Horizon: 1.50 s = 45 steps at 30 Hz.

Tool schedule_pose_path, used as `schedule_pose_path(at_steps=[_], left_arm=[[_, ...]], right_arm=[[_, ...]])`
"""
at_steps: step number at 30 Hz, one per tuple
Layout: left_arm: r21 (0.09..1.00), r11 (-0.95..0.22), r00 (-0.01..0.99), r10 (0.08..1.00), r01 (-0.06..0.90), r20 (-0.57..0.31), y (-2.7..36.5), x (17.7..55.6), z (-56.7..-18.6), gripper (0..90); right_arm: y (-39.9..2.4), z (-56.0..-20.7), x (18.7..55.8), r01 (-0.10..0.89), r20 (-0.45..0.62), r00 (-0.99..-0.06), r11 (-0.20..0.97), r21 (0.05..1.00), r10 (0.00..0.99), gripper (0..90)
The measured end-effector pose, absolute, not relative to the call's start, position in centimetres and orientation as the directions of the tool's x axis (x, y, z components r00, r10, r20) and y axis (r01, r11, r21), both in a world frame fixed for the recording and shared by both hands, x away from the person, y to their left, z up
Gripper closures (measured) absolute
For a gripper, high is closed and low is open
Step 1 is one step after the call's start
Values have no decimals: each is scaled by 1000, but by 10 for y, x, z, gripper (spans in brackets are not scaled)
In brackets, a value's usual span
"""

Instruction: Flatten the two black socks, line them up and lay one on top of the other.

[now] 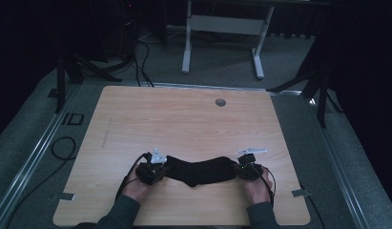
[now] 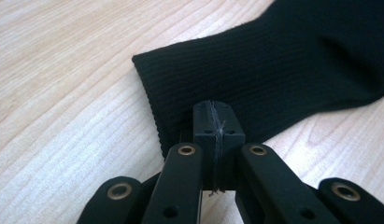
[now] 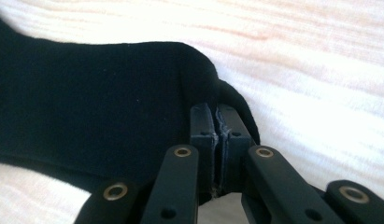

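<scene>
1. So there's a black sock (image 1: 199, 171) lying across the near part of a light wooden table (image 1: 184, 119), stretched out sideways between the two grippers, with a bit of a sag towards the person in the middle.
2. The left gripper (image 1: 158, 171) is clamped on the ribbed cuff end of the sock. In the left gripper view the jaws are pressed tight together with the cuff's edge (image 2: 154, 107) pinched between them, and the rest of the sock runs off to the upper right over the wood.
3. The right gripper (image 1: 242, 170) is clenched on the other end, the smooth-knit bit. In the right gripper view its jaws are closed with a sliver of fabric squeezed between the pads, and the sock (image 3: 96, 102) spreads out to the left of them.
4. Both of the person's hands come in from the bottom edge of the high view: left hand (image 1: 136, 187) behind its gripper, right hand (image 1: 258, 188) behind the other, dark sleeves showing at the edge.
5. The sock looks like it rests flat on the tabletop along its middle; whether the pinched ends are lifted slightly off the wood I honestly can't tell.
6. Farther up the table there's a small round grey grommet (image 1: 220, 102) near the far edge, well away from the sock.
7. Past the table, on the grey floor, there's a white desk frame (image 1: 224, 28).
</scene>
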<state>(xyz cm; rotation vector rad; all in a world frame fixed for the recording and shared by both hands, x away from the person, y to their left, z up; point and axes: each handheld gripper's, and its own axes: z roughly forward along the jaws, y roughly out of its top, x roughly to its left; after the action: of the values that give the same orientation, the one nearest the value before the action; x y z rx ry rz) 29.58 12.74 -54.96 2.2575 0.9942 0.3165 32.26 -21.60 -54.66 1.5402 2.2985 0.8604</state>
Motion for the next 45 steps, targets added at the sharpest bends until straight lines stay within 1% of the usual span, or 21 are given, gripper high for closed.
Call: schedule_pose_path(at_steps=[4,9,13,14,15,16,17,19,21,23,26,31,35,40,41,43,45], left_arm=[[637,-505,691,721,582,-60,129,296,-549,900],[634,-519,699,713,574,-49,130,296,-548,898],[634,-527,701,713,566,-33,129,296,-548,895],[641,-527,684,729,558,4,127,296,-548,883],[641,-527,684,729,558,4,127,296,-548,878],[642,-527,679,734,557,14,126,296,-548,878],[645,-527,668,743,554,33,126,297,-548,866],[658,-507,646,763,557,40,129,297,-548,816],[662,-492,629,776,566,39,132,299,-548,792],[671,-468,610,792,575,30,135,300,-548,766],[689,-447,602,798,570,19,139,300,-546,688],[740,-380,580,814,555,-17,147,299,-539,589],[752,-354,553,833,556,-16,155,301,-535,530],[744,-333,506,863,580,-8,162,303,-535,509],[732,-316,462,887,604,1,165,306,-539,509],[715,-306,429,903,629,9,168,310,-544,502],[712,-285,407,913,642,-2,171,312,-545,501]], right_arm=[[-217,-548,327,754,125,-417,265,601,900,864],[-218,-549,332,743,120,-425,270,612,897,861],[-218,-550,341,734,128,-434,268,625,892,859],[-216,-550,346,737,140,-432,259,625,891,851],[-215,-550,347,738,148,-439,261,623,886,827],[-215,-550,347,738,148,-439,261,623,886,827],[-214,-549,347,738,163,-444,257,624,881,770],[-213,-548,346,730,206,-466,242,639,861,635],[-213,-543,343,722,226,-474,229,653,851,557],[-214,-537,340,704,221,-474,217,676,852,511],[-220,-528,337,686,212,-458,191,702,864,460],[-234,-526,333,690,215,-411,147,709,886,444],[-244,-531,331,704,222,-380,125,700,898,444],[-249,-532,332,706,218,-368,119,698,904,443],[-250,-531,332,706,210,-367,125,697,906,438],[-253,-532,333,710,179,-364,148,689,914,427],[-255,-534,334,713,157,-357,161,682,921,425]])
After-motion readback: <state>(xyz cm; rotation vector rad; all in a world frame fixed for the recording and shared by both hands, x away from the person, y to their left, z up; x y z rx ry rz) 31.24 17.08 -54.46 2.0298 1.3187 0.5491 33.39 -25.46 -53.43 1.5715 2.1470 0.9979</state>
